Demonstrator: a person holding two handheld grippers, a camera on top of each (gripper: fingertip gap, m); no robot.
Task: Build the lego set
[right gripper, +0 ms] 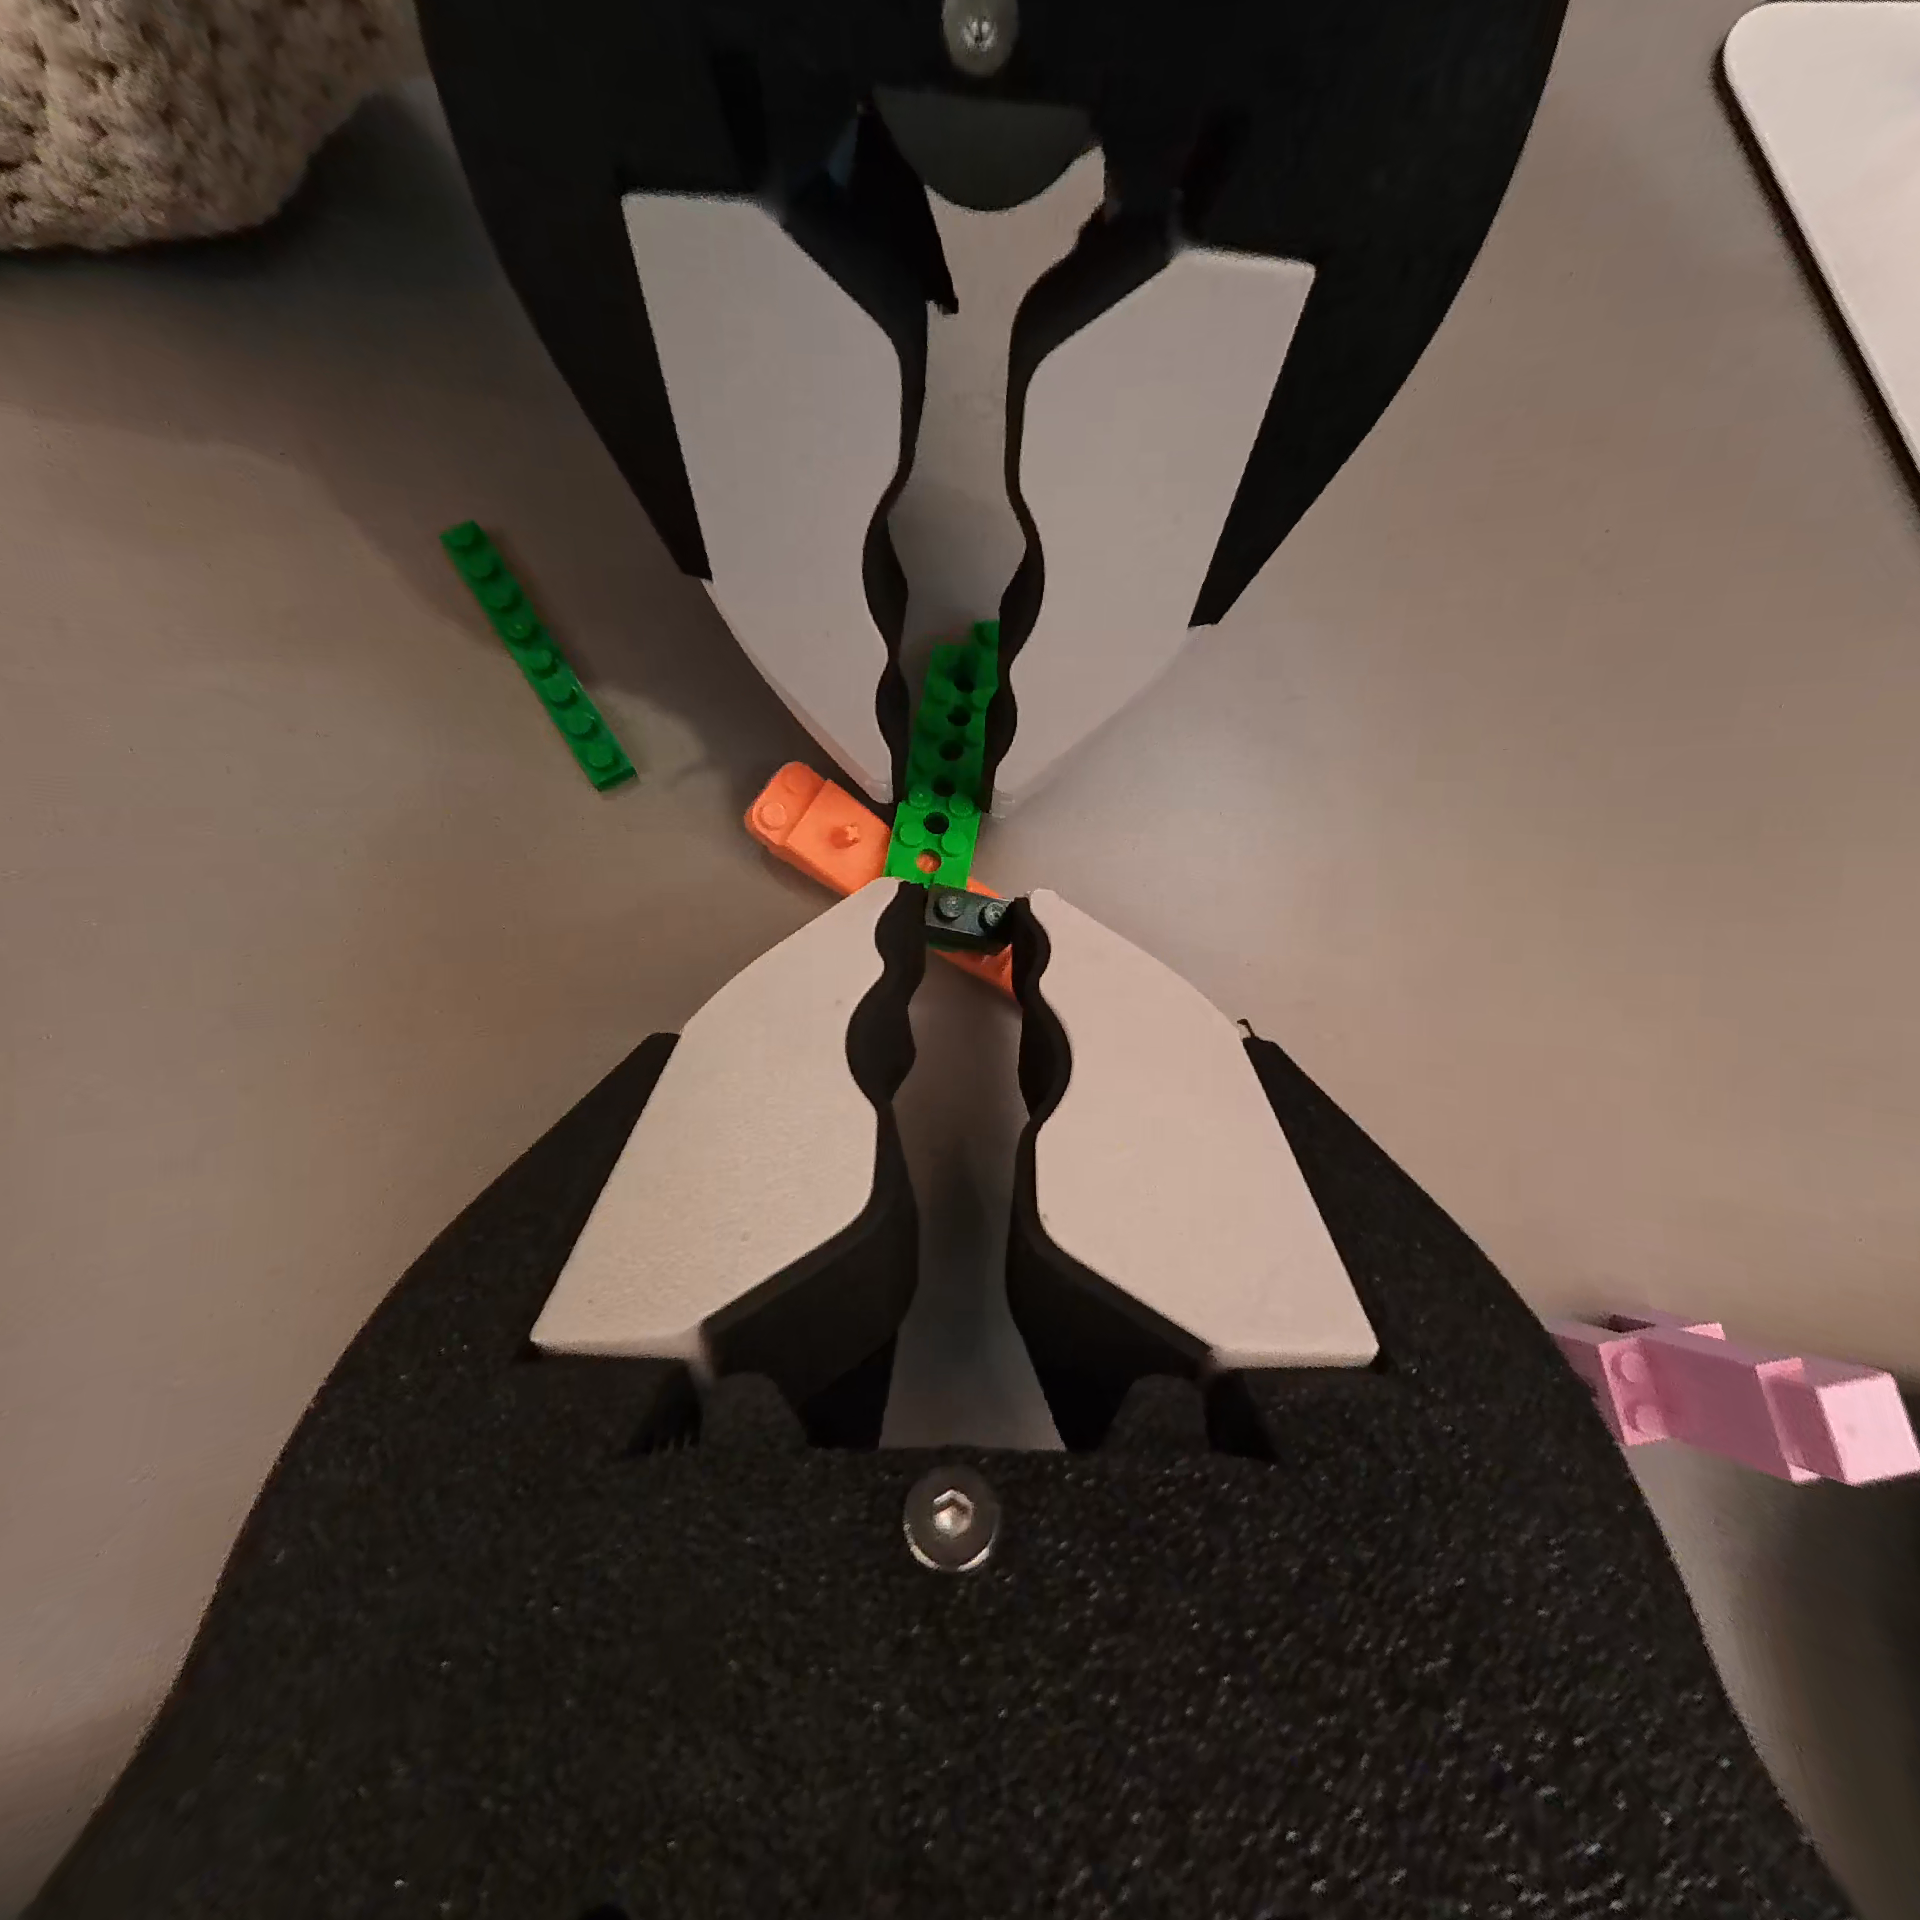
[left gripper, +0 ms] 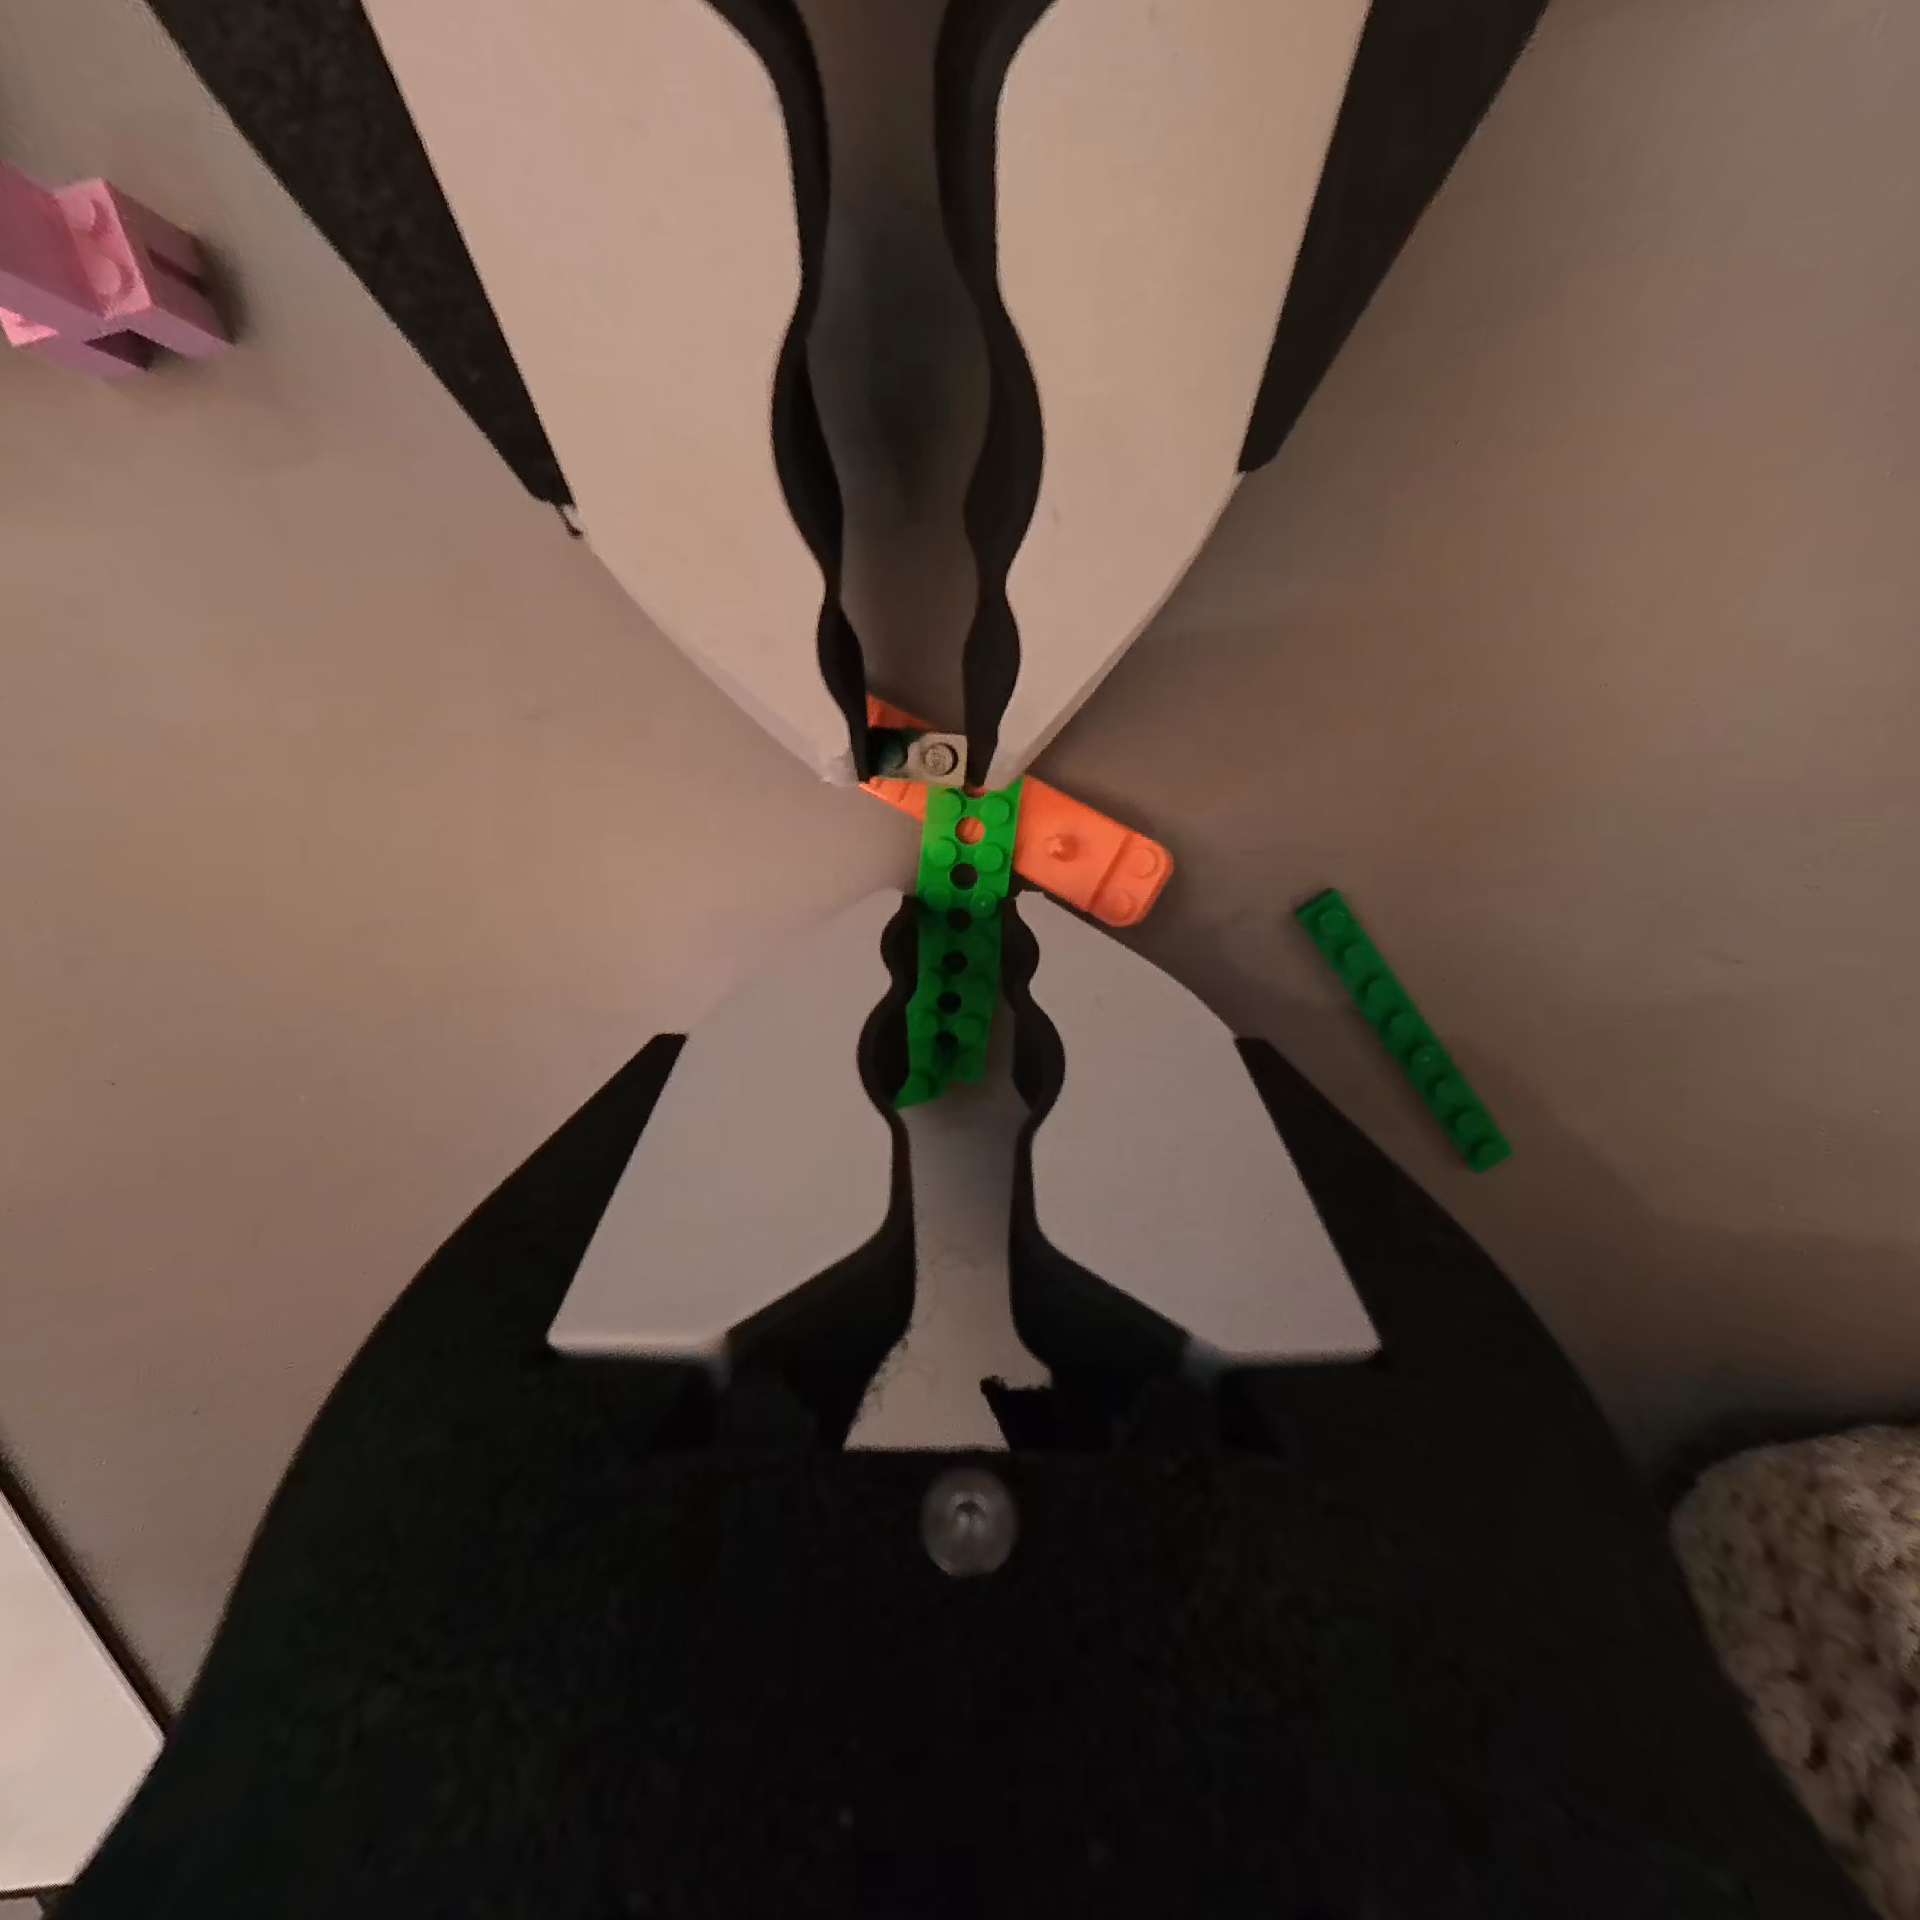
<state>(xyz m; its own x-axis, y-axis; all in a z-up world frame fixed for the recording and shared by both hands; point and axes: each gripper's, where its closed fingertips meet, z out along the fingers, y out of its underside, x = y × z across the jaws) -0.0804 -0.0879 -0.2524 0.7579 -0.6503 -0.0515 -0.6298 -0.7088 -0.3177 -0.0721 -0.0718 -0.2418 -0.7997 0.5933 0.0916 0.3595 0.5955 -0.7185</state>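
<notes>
Left tongs are clamped on the bright green perforated plate, gripping its near half. The plate's long axis runs straight out along the left fingers, toward the opposing tongs.

Right tongs are clamped on a small dark piece right at their tips. From the left wrist view the same piece shows a grey studded face, so it may be 2 small parts stacked; can't tell.

The orange piece lies on the counter under the green plate, crossing it diagonally. Whether plate and orange are already joined or just overlapping isn't clear.

Key relation: the dark piece sits just beyond the free end of the green plate, touching or nearly so, with both tools nose to nose on 1 line. My read is the dark piece goes onto the plate's end studs, so the right tongs are the ones to press while the left ones brace.

Risk: the plate is held only at 1 end, so a push at the far end could lever it.

Spare parts: dark green 1-wide strip lying loose on the counter to the side, pink brick cluster well apart.
</notes>
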